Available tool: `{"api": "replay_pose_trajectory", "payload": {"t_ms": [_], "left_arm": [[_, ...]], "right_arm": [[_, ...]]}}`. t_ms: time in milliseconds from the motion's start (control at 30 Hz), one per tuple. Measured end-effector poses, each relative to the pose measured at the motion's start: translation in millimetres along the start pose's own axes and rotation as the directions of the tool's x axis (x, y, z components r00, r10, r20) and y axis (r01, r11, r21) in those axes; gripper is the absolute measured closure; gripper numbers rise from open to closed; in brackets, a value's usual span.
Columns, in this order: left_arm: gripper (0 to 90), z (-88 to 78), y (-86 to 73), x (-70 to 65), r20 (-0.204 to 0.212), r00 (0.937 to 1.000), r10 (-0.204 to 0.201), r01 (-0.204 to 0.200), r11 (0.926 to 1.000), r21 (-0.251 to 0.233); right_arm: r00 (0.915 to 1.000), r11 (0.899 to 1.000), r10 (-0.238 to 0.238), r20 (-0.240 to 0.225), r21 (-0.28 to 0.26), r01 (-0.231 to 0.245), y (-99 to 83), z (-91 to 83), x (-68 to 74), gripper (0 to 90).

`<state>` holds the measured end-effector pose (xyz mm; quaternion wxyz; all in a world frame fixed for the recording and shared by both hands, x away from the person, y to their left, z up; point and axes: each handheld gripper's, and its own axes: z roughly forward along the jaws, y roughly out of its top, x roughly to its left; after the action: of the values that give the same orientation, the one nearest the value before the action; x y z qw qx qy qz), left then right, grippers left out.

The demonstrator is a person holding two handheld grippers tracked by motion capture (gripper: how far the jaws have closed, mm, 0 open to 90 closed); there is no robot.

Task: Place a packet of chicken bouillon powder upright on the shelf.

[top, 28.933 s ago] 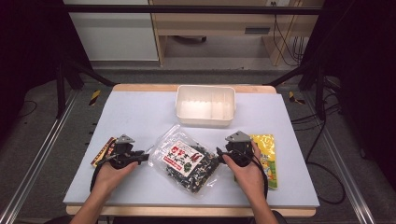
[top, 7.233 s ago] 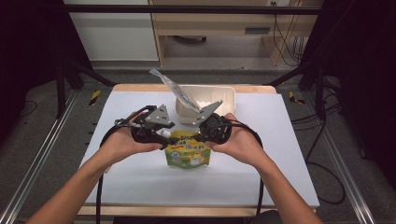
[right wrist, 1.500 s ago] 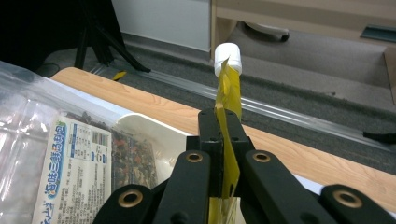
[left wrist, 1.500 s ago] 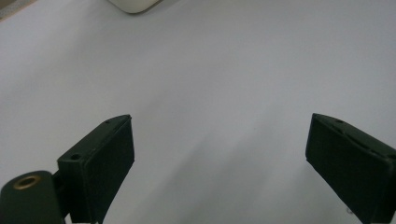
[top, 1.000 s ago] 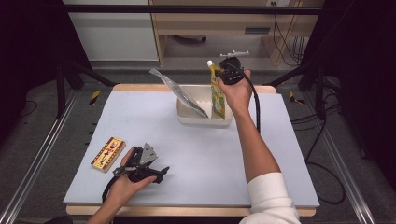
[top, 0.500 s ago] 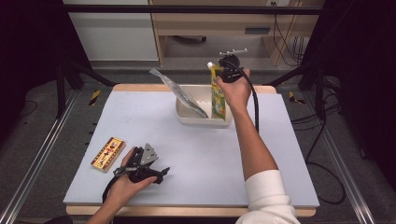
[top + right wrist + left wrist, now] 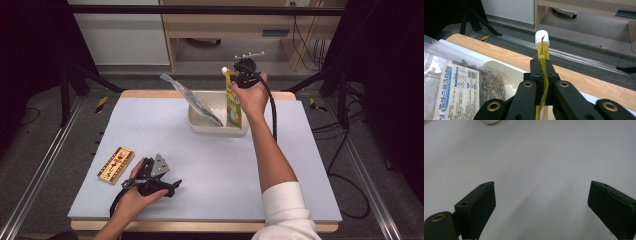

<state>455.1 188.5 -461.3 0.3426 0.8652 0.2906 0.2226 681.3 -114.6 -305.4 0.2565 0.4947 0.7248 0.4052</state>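
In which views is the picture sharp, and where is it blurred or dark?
High view: table evenly lit, dark at the side edges. Left gripper view: the black jaws look soft, over the plain surface. Right gripper view: the yellow pouch in the right gripper is sharp; the floor behind is softer.

Black hand-held gripper (image 7: 243, 79) w/ brass screws, black cable, white sleeve (image 7: 287, 210)

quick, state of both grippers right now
left gripper: open, empty, low over the table.
right gripper: shut on the yellow pouch, over the white bin.
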Motion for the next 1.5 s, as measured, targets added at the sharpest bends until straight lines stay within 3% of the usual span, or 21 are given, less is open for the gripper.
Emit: {"api": "replay_pose_trajectory", "payload": {"t_ms": [967, 1200, 1500], "left_arm": [[7.6, 0.6, -0.2, -0.2, 0.004, 1.0000, 0.004, -0.004, 1.0000, 0.009], [7.6, 0.9, -0.2, -0.9, 0.007, 1.0000, 0.002, -0.002, 1.0000, 0.007], [7.3, -0.8, -0.1, 0.4, 0.002, 1.0000, 0.002, -0.002, 1.0000, 0.004]], "right_arm": [[0.9997, 0.999, 0.022, 0.008, 0.033, -0.022, 3.5, 1.7, -5.4, 89.5], [0.9990, 0.998, 0.045, -0.002, 0.048, -0.044, 3.1, 2.5, -6.0, 76.4], [0.9986, 0.999, 0.042, -0.033, 0.003, -0.042, 3.3, -9.1, -2.8, 59.0]]}}
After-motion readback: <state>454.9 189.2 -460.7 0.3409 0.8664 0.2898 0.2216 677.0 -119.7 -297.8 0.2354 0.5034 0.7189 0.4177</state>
